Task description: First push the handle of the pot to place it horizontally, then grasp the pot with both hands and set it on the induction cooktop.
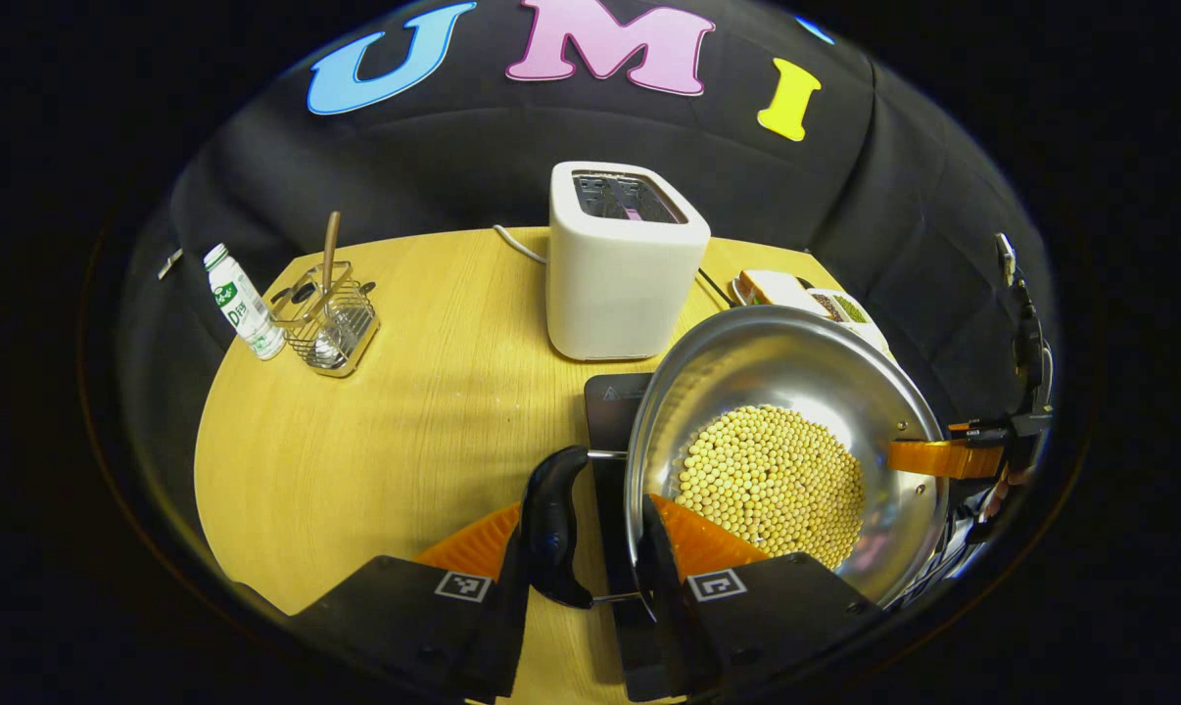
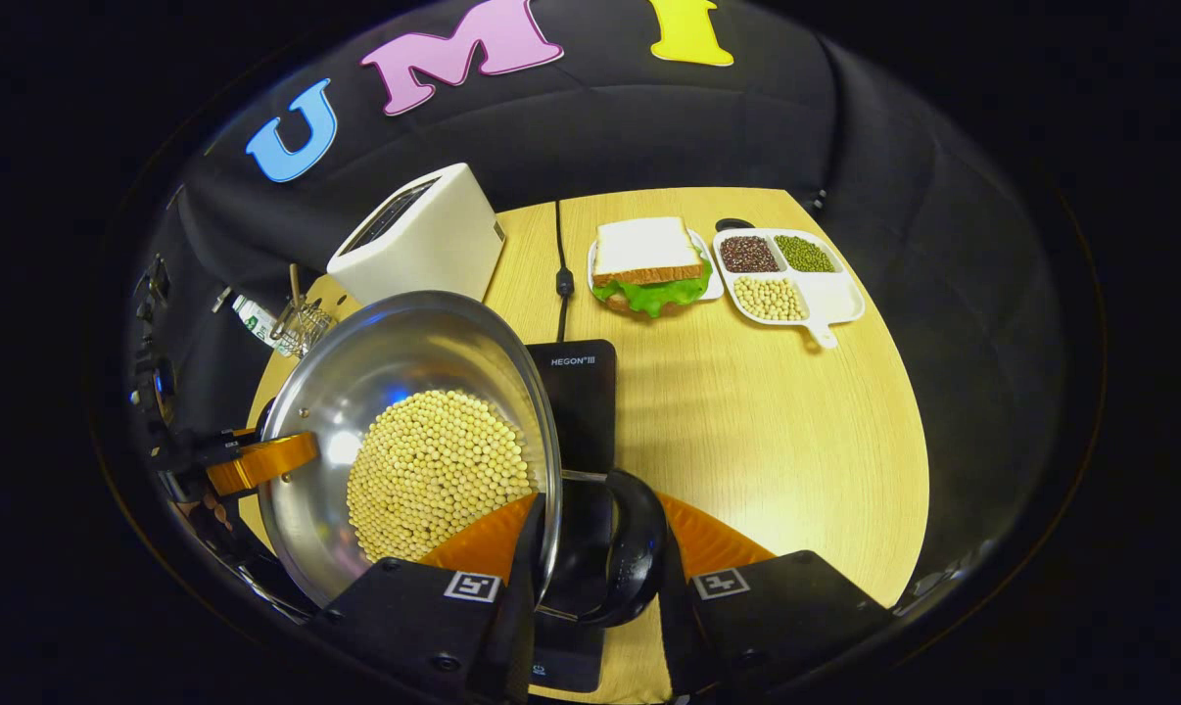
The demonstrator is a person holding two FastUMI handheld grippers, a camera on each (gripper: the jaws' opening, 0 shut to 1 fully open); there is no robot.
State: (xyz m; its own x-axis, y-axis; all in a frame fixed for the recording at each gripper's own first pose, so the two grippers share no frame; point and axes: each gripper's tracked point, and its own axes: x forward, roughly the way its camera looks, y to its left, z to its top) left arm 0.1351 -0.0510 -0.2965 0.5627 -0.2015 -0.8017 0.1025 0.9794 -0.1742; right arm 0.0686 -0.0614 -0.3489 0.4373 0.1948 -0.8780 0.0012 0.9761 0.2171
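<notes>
Gripping opposite handles, both the left hand-held gripper (image 1: pixel 584 548) and the right hand-held gripper (image 2: pixel 595 568) hold the pot (image 1: pixel 786 392) level above the induction cooktop (image 2: pixel 576 392).

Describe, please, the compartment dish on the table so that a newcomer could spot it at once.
Start at the round yellow wooden table and look to its far edge, beyond the black induction cooktop. Right of the sandwich on its small white plate lies the white divided dish. Unlike its neighbours, it holds three separate heaps of beans: dark red, green and pale yellow.
</notes>
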